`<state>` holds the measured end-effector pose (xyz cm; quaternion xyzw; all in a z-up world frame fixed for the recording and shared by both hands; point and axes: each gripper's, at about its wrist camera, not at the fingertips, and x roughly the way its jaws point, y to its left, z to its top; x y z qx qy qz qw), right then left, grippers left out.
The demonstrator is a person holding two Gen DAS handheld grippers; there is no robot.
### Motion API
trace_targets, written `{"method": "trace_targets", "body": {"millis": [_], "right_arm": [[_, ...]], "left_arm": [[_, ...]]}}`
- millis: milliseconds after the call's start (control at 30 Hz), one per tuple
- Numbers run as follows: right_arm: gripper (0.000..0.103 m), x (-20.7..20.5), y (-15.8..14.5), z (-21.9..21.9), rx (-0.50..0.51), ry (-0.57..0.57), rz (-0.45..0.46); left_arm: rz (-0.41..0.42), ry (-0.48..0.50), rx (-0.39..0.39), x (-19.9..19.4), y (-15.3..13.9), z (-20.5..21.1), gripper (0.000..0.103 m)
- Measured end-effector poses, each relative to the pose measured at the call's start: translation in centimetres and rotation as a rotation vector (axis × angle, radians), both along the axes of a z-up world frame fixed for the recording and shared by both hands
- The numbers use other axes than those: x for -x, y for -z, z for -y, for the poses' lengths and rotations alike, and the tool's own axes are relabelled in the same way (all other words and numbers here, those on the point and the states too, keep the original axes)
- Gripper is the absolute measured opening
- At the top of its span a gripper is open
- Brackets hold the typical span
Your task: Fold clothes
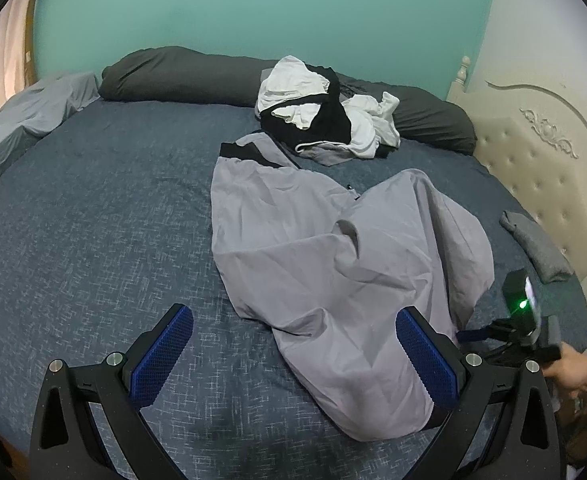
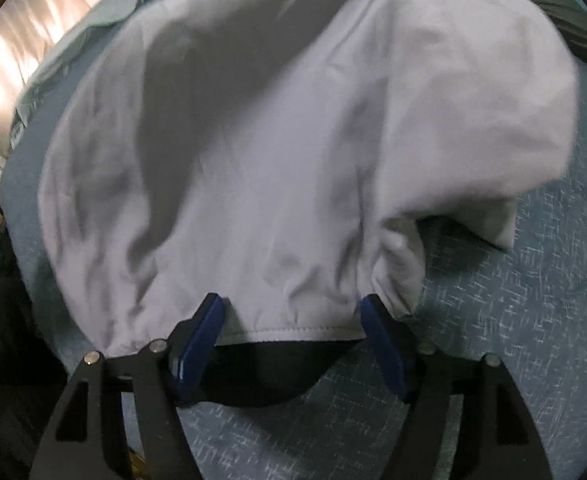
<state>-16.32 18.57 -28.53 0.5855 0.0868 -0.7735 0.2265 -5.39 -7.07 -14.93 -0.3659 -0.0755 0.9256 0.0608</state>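
A light grey garment with a black waistband lies spread and rumpled across the middle of the bed, its black-banded end pointing toward the far pillows and its near end bunched up in a loose hump. In the right wrist view the same grey cloth fills most of the frame, its stitched hem running between the two blue pads, with a dark band of fabric just below it.

The left gripper hovers over the near edge of the garment with its jaws released and spread wide; the right-hand blue pad overlaps the cloth, the other sits above bare bedding. The right gripper has its jaws parted on either side of the hem; whether the cloth is pinched cannot be told from here. From the left wrist view the right gripper's body shows at the bed's right side, a green light glowing on it, held by a hand.

Beyond the garment, a pile of black and white clothes rests against a long dark grey pillow. A small folded grey piece lies near the cream tufted headboard. A teal wall stands behind
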Motion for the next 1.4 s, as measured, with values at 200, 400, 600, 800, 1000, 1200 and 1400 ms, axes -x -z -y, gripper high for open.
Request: {"method": "trace_targets", "body": {"millis": [200, 400, 600, 800, 1000, 1200, 1400], "right_arm": [[0.003, -0.2, 0.5, 0.8, -0.022, -0.002, -0.041], [0.001, -0.8, -1.7, 1.5, 0.017, -0.021, -0.091], [0.0, -0.7, -6.4, 1.5, 0.128, 0.017, -0.177], [0.0, 3.4, -12.9, -0.5, 0.292, 0.042, -0.277], [0.0, 4.6, -15.9, -1.8, 0.334, 0.06, -0.321], [0.0, 6.1, -17.7, -0.8, 0.338, 0.072, -0.335], [0.0, 7.4, -17.9, -0.6, 0.348, 0.075, -0.331]], "left_arm": [[0.001, -0.012, 0.005, -0.2, -0.1, 0.9, 0.103], [0.011, -0.017, 0.003, -0.1, 0.1, 1.4, 0.103], [0.009, -0.001, -0.002, -0.1, 0.0, 0.8, 0.103], [0.027, 0.046, -0.072, 0.7, 0.9, 0.3, 0.103], [0.056, 0.133, -0.057, 1.5, 2.5, -2.1, 0.103], [0.096, 0.207, -0.049, 2.4, 4.0, -4.4, 0.103], [0.101, 0.296, -0.036, 1.5, 4.5, -6.8, 0.103]]}}
